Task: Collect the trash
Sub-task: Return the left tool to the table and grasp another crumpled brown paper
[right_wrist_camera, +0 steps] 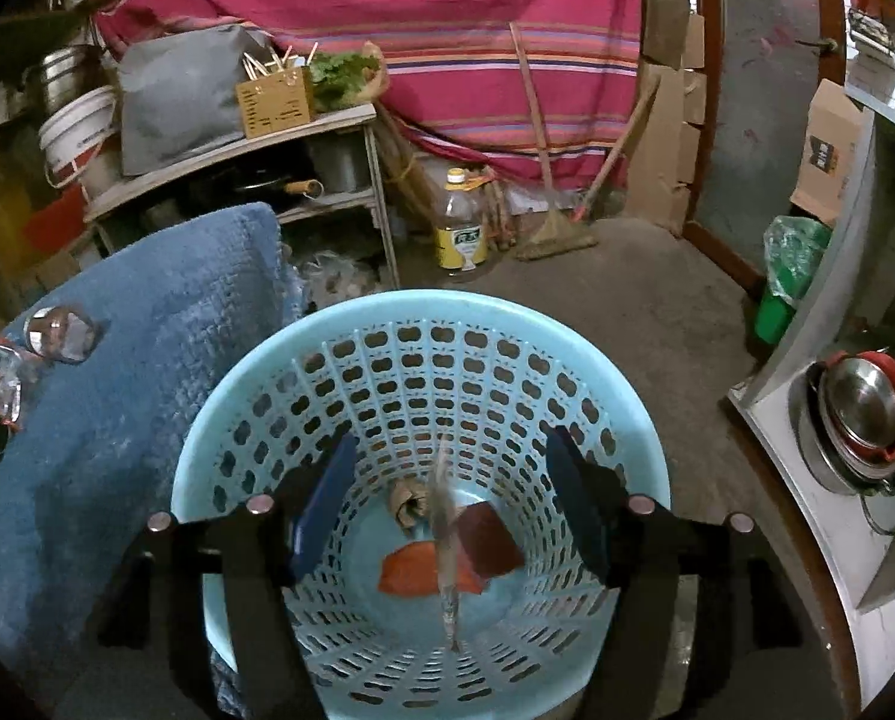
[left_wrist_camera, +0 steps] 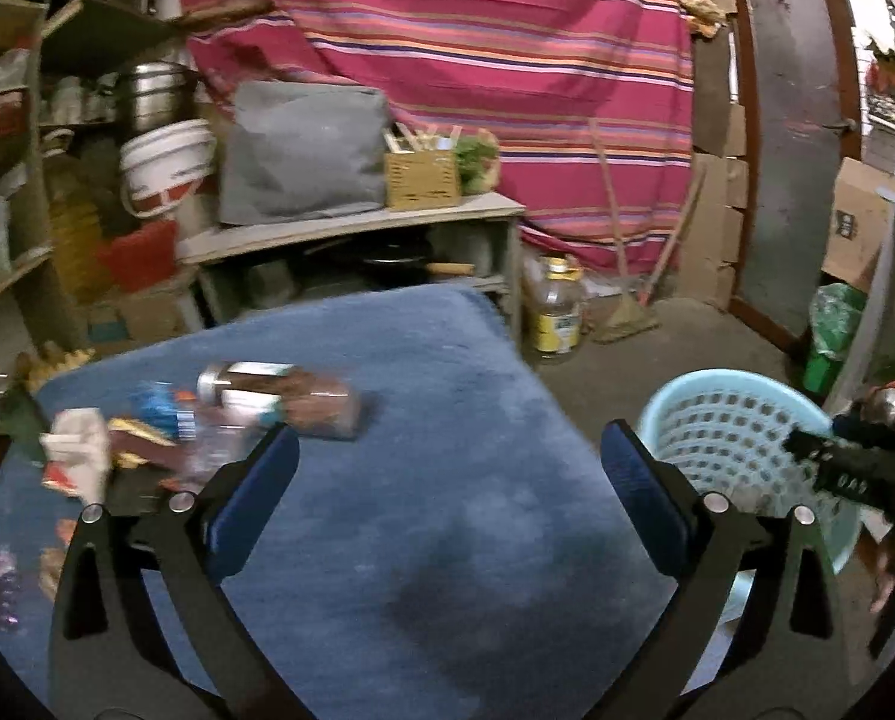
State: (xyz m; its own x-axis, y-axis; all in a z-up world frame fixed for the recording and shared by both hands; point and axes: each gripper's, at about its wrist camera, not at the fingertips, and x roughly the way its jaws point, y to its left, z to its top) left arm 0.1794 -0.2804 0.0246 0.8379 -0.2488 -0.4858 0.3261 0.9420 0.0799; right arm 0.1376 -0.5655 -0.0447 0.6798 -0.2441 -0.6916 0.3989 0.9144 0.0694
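Right wrist view: right hand-held gripper (right_wrist_camera: 447,504) gapes over the basket (right_wrist_camera: 255,372), a wrapper (right_wrist_camera: 447,546) dropping onto scraps (right_wrist_camera: 429,576) inside. Left hand-held gripper (left_wrist_camera: 447,486), wide and empty, faces litter (left_wrist_camera: 165,426) remaining on the bench (left_wrist_camera: 447,480).

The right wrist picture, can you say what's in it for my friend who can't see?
The right gripper hangs open over a light blue perforated plastic basket, with a thin blurred scrap between its fingers, untouched. Orange and dark red wrappers lie at the bottom. A blue fuzzy cloth with more trash is on the left.
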